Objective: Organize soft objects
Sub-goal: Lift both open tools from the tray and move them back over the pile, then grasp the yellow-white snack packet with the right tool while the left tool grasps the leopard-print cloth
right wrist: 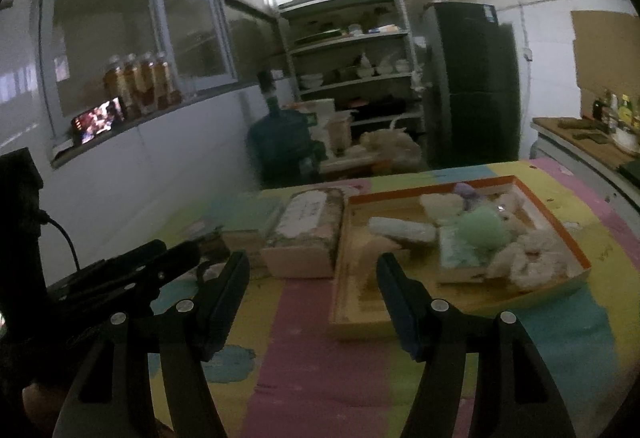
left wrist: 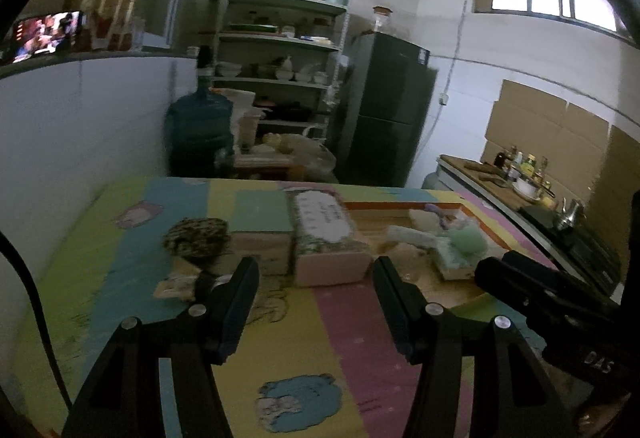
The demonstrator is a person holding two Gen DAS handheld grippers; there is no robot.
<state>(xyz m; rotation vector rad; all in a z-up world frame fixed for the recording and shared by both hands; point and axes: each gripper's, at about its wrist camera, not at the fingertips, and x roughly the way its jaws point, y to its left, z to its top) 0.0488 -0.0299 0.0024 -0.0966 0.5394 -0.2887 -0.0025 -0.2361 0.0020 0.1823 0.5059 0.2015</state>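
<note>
An orange-rimmed tray [right wrist: 560, 222] on the colourful mat holds a green fluffy ball [right wrist: 482, 226], a white rolled cloth [right wrist: 400, 228], a cream fluffy piece [right wrist: 532, 262] and a pale green tissue pack [right wrist: 456, 256]. My right gripper [right wrist: 312, 266] hovers open before the tray's near left corner, nothing between its fingers. My left gripper [left wrist: 316, 270] is open and empty, facing a flowered tissue pack [left wrist: 328, 238]. To its left sit a dark speckled soft piece [left wrist: 196, 238] and a beige item [left wrist: 176, 286]. The tray [left wrist: 400, 205] lies to the right.
The cartoon-patterned mat [left wrist: 280, 342] covers the table. A white wall [left wrist: 80, 126] borders its left side. Behind stand a blue water jug [left wrist: 200, 126], a shelf rack [left wrist: 280, 58] and a dark fridge [left wrist: 388, 98]. A counter with bottles [left wrist: 520, 166] runs along the right.
</note>
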